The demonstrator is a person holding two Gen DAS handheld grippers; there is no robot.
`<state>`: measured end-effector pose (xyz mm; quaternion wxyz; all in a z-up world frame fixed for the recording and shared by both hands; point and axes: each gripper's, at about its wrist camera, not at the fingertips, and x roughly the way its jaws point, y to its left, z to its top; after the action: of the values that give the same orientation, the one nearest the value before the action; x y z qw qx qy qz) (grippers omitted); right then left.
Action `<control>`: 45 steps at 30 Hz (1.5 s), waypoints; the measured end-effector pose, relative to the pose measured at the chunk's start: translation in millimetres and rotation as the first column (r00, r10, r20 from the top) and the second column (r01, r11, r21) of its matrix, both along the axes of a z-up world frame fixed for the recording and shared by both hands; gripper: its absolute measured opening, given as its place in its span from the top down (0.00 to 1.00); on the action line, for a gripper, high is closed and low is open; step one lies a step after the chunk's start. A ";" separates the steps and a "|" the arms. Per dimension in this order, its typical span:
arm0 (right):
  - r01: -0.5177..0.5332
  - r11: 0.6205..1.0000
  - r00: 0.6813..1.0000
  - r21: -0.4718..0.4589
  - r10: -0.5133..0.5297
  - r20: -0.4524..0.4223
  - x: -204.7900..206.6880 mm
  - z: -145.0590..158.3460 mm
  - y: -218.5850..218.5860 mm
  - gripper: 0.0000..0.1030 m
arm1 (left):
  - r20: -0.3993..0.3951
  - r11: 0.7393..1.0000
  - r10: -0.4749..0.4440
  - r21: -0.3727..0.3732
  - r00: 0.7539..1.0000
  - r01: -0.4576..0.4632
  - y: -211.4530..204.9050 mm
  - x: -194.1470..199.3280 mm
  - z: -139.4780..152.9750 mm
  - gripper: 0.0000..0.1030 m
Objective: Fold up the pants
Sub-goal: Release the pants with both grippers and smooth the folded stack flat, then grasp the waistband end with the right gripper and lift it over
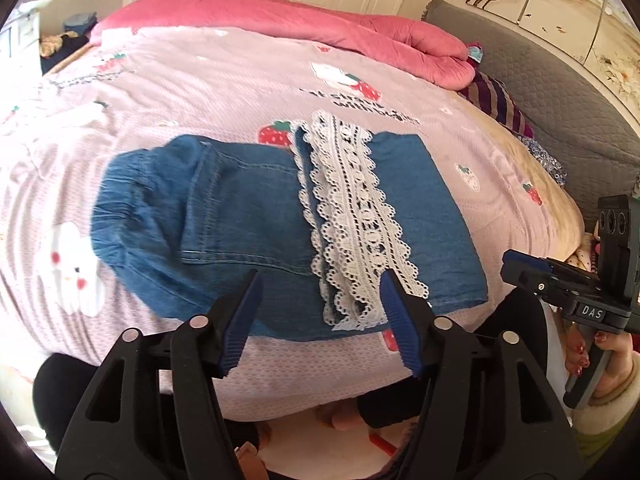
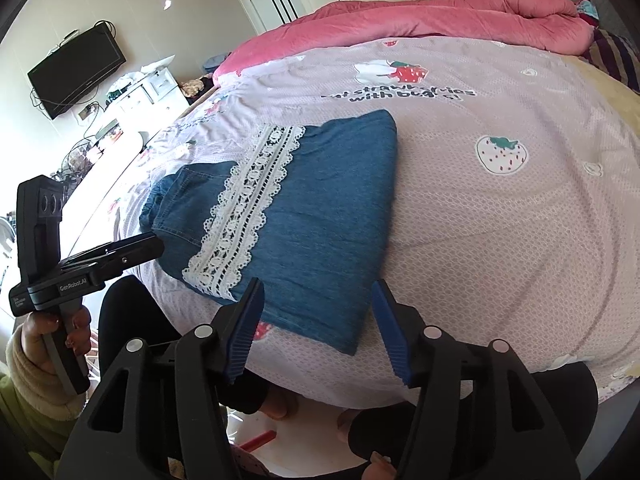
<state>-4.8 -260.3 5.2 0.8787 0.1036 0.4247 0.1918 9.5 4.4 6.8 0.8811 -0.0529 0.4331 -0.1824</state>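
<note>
The pants [image 1: 256, 224] lie folded on the bed [image 1: 200, 92], long axis running left to right across the near edge, waistband to the left and the lace trim [image 1: 352, 216] crossing the middle. Both tongs hover spread and empty just short of the near edge: the left tongs [image 1: 320, 316] face the lace trim, the right tongs [image 2: 316, 316] face the right-hand end. For a further fold along the long axis, the right tongs appear nearer to that free end.

Blue denim pants [image 1: 248, 216], white lace trim [image 1: 356, 216]
</note>
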 end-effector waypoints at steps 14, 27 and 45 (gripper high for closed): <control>0.009 1.000 1.000 -0.020 -0.008 0.028 1.4 11.2 19.2 0.18 | 0.014 0.999 0.047 -0.023 0.999 -0.047 28.9 -5.8 -0.1 0.18; -0.056 0.997 0.997 -0.062 0.060 0.055 25.2 24.8 48.8 0.12 | -0.016 0.989 0.139 -0.055 0.990 -0.140 66.9 -1.9 -10.1 0.09; -0.467 0.878 0.884 -0.106 0.465 -0.043 177.3 38.6 213.7 0.09 | -0.096 0.962 0.214 -0.153 0.972 -0.227 102.2 21.5 -40.8 0.09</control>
<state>172.6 -46.6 43.8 0.8077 -0.0501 0.4546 0.3721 31.0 106.6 -34.0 0.8710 -0.1799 0.4423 -0.1156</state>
